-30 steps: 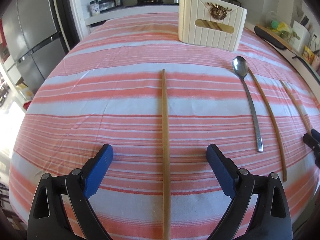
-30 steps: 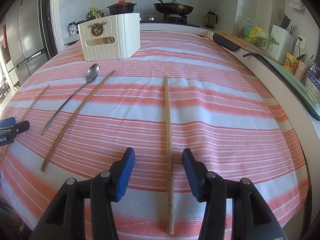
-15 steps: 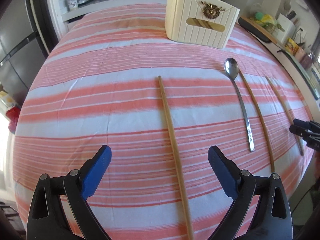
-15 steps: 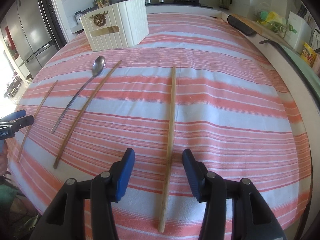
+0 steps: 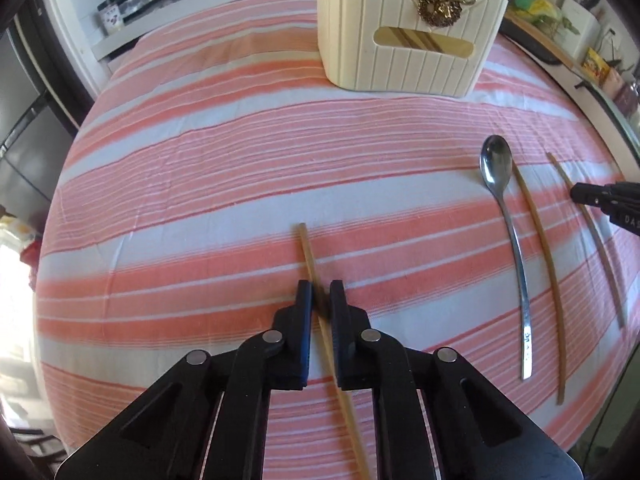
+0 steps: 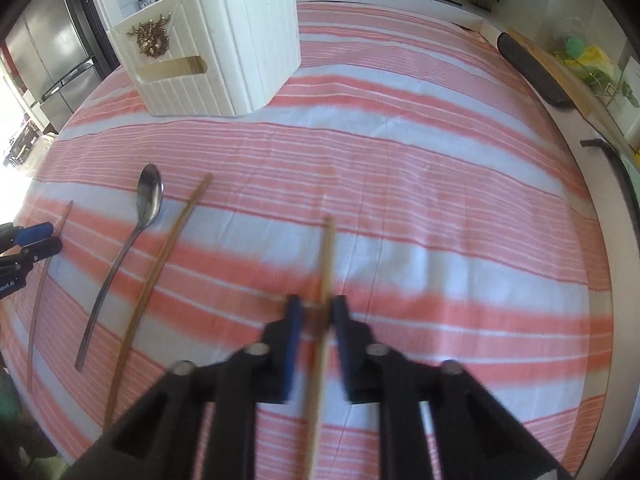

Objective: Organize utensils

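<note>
Both pairs of jaws are clamped now, where a second ago they stood wide apart over the cloth. Between the fingertips of the left gripper (image 5: 321, 298) lies a chopstick (image 5: 308, 252), its tip poking out ahead over the striped tablecloth (image 5: 200, 184). The right gripper (image 6: 317, 312) pinches its own chopstick (image 6: 327, 252) the same way; that view is blurred, so the contact itself is hard to read.

Since the earlier views each gripper has also slid up along its stick, so less of it shows ahead. Whether either stick has left the cloth I cannot tell.

A spoon (image 5: 505, 216) and a third chopstick (image 5: 540, 240) lie untouched between the two grippers. Beyond them the white holder (image 5: 404, 40) stands on the cloth with a few utensils already inside. With both grips made, carrying the sticks there looks like the next step.
</note>
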Action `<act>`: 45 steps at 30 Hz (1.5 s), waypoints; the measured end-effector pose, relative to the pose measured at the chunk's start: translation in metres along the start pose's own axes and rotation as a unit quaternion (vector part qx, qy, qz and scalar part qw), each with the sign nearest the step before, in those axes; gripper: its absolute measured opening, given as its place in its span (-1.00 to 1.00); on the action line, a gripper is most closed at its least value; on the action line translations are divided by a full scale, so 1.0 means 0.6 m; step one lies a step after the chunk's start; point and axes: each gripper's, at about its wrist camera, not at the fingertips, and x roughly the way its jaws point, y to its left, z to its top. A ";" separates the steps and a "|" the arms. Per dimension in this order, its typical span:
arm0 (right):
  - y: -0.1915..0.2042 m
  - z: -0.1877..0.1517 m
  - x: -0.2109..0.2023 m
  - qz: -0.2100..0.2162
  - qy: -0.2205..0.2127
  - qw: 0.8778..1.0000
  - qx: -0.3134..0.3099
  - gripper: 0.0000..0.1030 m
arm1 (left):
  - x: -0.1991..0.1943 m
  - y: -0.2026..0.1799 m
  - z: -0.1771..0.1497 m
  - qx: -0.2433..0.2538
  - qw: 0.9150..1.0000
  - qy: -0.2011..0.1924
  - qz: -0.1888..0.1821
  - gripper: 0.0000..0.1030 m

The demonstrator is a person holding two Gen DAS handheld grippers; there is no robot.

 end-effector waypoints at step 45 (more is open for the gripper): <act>0.049 0.237 -0.425 0.062 -0.390 0.918 -0.034 -0.87 | -0.444 0.029 0.252 -0.045 0.913 -0.400 -0.059 -0.93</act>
